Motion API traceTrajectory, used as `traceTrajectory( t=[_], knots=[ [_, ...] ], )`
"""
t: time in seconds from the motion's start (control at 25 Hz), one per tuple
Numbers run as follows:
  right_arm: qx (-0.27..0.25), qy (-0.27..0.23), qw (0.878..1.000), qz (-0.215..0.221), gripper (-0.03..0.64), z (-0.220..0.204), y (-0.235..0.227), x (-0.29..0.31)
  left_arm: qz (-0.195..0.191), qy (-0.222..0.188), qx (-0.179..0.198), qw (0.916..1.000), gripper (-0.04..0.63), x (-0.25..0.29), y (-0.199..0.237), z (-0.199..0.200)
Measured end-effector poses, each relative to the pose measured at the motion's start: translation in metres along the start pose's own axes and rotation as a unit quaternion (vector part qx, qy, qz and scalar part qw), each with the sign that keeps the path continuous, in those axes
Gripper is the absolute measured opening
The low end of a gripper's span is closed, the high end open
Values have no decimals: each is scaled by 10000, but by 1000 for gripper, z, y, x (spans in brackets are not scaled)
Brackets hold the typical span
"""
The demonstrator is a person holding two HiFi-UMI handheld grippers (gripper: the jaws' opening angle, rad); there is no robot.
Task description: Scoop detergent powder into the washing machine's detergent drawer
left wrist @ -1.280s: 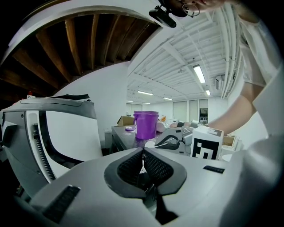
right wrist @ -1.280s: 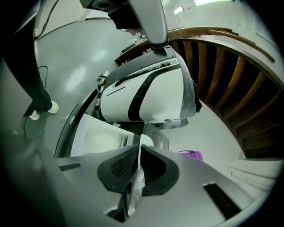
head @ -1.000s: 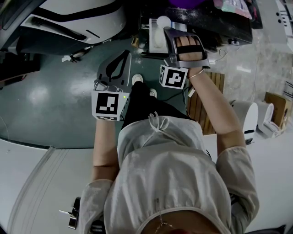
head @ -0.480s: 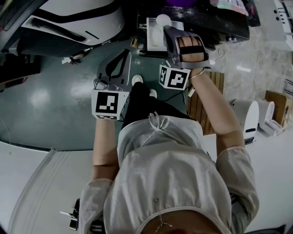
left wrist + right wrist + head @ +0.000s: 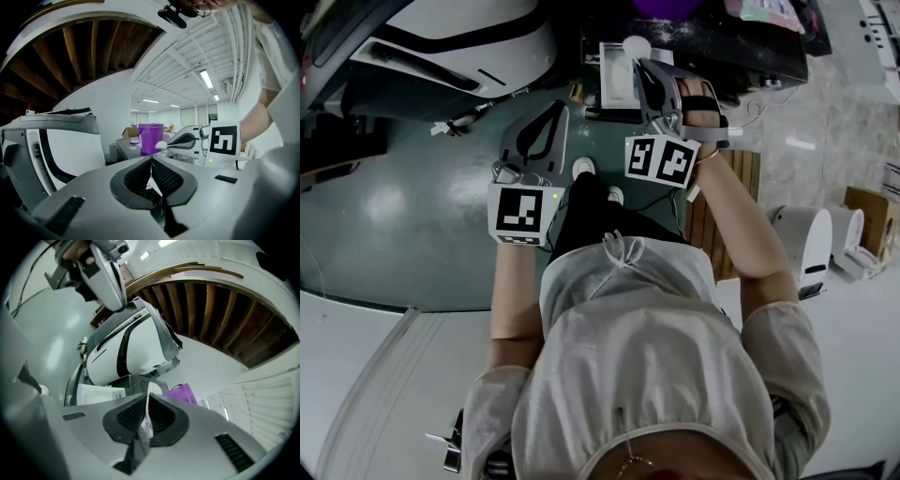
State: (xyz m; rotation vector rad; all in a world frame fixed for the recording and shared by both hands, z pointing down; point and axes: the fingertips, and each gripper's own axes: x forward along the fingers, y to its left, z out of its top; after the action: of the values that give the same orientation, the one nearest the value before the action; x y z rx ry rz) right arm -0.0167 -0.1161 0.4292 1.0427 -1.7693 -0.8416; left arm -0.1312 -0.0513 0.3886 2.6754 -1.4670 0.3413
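Note:
My right gripper (image 5: 643,66) is shut on the handle of a white spoon (image 5: 635,44). The spoon's bowl hangs over the far end of the open white detergent drawer (image 5: 617,82). In the right gripper view the spoon (image 5: 146,420) stands edge-on between the jaws, with the drawer (image 5: 98,393) below left and a purple cup (image 5: 180,393) to the right. My left gripper (image 5: 555,109) hovers shut over the floor, left of the drawer, with nothing seen between its jaws (image 5: 151,158). From there I see the right gripper (image 5: 187,140), the spoon (image 5: 161,145) and the purple cup (image 5: 150,138).
The white washing machine (image 5: 459,37) fills the upper left. A dark counter (image 5: 741,47) carries the purple cup (image 5: 670,6). A slatted wooden piece (image 5: 712,220), a white appliance (image 5: 806,234) and a cardboard box (image 5: 867,216) stand at the right. The person's shoes (image 5: 581,167) are beneath the grippers.
My right gripper has rolled about its own axis, turning its marker cube and the spoon with it, and shifted slightly left over the drawer. The left gripper has stayed put.

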Motion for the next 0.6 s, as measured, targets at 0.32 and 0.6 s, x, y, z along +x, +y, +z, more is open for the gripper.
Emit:
traceTrajectory(
  t=[0.32, 0.6],
  knots=[
    [973, -136, 9951, -123, 14, 9, -33, -11, -1, -124, 132, 9998, 23, 10, 7, 25],
    [2060, -291, 9780, -150, 14, 12, -62, -25, 24, -353, 317, 9989, 23, 15, 13, 52]
  ],
)
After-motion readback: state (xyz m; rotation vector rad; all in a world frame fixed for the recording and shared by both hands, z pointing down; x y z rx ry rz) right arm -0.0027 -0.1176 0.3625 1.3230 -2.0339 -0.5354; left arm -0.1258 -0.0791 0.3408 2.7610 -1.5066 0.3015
